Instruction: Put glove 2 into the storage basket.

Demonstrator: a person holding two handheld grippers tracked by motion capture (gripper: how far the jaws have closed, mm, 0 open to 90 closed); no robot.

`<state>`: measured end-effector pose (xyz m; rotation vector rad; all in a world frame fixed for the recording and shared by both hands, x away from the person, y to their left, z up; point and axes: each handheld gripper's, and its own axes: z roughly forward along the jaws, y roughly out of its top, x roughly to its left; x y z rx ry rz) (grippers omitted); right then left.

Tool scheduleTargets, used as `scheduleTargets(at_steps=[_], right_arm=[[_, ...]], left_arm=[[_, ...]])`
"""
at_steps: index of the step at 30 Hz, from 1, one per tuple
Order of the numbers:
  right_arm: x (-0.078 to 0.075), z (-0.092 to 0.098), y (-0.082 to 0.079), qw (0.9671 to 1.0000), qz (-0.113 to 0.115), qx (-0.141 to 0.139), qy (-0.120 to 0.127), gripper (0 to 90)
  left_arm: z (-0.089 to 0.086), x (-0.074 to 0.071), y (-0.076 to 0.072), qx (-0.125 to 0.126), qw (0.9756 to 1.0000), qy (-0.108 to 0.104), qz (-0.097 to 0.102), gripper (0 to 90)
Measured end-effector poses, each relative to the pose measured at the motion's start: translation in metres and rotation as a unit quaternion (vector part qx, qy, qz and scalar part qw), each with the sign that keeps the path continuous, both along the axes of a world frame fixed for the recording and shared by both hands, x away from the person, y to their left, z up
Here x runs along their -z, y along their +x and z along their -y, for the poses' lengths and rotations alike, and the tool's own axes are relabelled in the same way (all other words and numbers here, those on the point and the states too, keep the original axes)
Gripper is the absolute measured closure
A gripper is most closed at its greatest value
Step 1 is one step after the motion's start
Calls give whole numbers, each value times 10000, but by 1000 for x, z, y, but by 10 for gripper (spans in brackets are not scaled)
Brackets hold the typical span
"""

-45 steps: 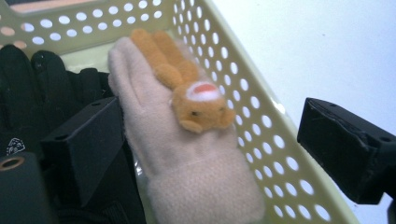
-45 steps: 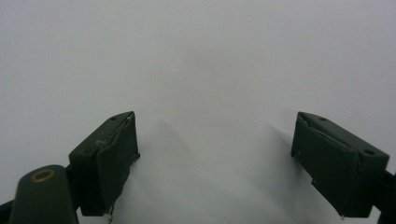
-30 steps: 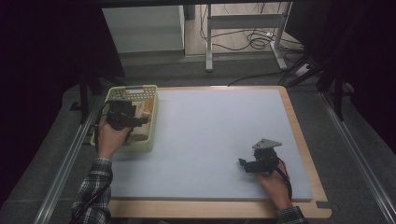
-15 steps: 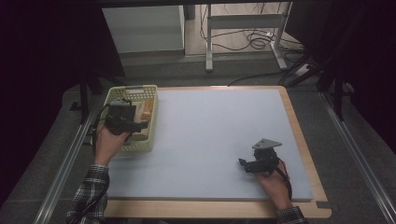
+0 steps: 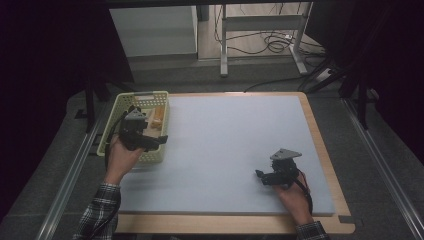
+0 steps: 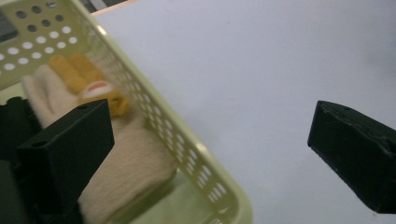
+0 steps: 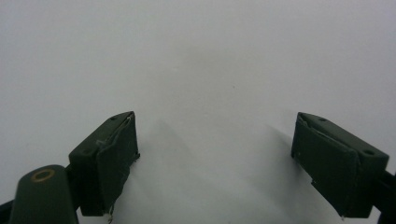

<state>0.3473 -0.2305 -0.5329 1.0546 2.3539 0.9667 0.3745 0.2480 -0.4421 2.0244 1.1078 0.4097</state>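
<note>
A pale yellow perforated basket (image 5: pixel 142 94) stands at the left edge of the blue-grey mat (image 5: pixel 225 135). In it lies a cream knitted glove (image 6: pixel 135 163) with orange fingertips, seen as a cream and orange patch (image 5: pixel 156 116) in the high view. My left gripper (image 5: pixel 159 141) hovers over the basket's near right corner. In the left gripper view it (image 6: pixel 210 149) is open, with the basket wall (image 6: pixel 154 126) running between the jaws and nothing gripped. My right gripper (image 5: pixel 260 175) rests low on the mat at the near right. Its jaws (image 7: pixel 215 163) are open above bare mat.
The mat lies on a wooden tabletop (image 5: pixel 320 140) with a narrow rim on the right and front. Metal rails (image 5: pixel 75 170) run along both sides of the table. Behind it are a desk frame (image 5: pixel 260 30) and cables on the floor.
My left hand has drawn its gripper from over the basket's middle toward the near right corner, jaws still open. The right gripper has stayed in place.
</note>
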Motion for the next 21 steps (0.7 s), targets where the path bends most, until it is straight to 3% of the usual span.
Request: scheduleTargets(at_steps=[12, 21], right_arm=[[0, 0, 0, 10000, 2, 3, -2, 142], [0, 0, 0, 10000, -15, 13, 6, 142]], left_arm=[[30, 7, -6, 295, 9996, -15, 49, 8], [60, 7, -19, 647, 9977, -34, 209, 8]])
